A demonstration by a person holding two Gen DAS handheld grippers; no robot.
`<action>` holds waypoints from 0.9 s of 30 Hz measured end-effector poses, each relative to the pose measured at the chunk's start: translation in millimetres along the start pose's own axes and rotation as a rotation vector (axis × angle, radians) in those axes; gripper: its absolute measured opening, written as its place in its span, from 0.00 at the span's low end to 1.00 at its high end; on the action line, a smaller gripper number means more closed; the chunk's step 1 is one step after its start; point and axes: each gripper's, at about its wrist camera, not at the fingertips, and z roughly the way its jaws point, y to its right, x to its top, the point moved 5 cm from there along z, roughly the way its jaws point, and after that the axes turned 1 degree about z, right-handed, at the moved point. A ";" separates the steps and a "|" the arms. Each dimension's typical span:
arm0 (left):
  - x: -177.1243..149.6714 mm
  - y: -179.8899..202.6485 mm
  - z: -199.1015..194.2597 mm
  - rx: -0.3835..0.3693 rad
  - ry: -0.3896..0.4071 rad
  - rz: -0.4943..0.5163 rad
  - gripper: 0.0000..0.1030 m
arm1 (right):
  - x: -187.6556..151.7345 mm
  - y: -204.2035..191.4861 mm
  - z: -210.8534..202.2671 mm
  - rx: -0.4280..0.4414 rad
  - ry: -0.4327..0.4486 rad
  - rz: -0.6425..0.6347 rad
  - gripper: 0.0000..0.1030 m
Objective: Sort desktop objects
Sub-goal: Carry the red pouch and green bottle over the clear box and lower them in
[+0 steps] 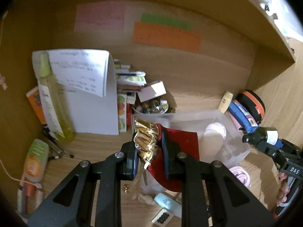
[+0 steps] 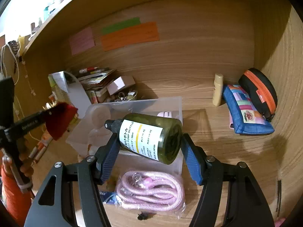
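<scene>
My left gripper (image 1: 149, 151) is shut on a red pouch with a crumpled gold foil top (image 1: 146, 140) and holds it above the desk, in front of a clear plastic bin (image 1: 233, 132). The pouch also shows at the left of the right wrist view (image 2: 58, 121). My right gripper (image 2: 149, 151) is shut on a dark green pump bottle with a white label (image 2: 151, 136), held on its side over the clear bin (image 2: 176, 104). The bottle also shows at the right of the left wrist view (image 1: 265, 135).
A pink coiled cord in a bag (image 2: 151, 191) lies in front of the bin. A blue patchwork pouch (image 2: 244, 109), a black and orange case (image 2: 261, 92) and a cream bottle (image 2: 217, 89) stand at the right. Papers (image 1: 90, 94), a yellow bottle (image 1: 55, 104) and a dish of beads (image 1: 151, 106) sit at the left.
</scene>
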 end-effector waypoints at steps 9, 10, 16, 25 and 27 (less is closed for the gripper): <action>-12.8 0.3 36.9 -0.013 -0.064 0.012 0.20 | -1.6 5.1 30.1 -0.007 -0.056 -0.015 0.60; -13.4 -0.1 39.8 -0.016 -0.071 0.010 0.20 | -2.5 3.6 33.6 -0.013 -0.065 -0.030 0.60; -17.3 4.1 52.1 -0.023 -0.090 0.024 0.20 | -5.5 -6.2 47.0 -0.033 -0.107 -0.116 0.60; -23.0 3.9 65.3 0.001 -0.109 0.048 0.20 | -10.2 -12.4 59.9 -0.069 -0.182 -0.208 0.60; -23.9 5.3 66.2 0.008 -0.111 0.062 0.20 | -10.0 -13.6 60.6 -0.079 -0.190 -0.229 0.60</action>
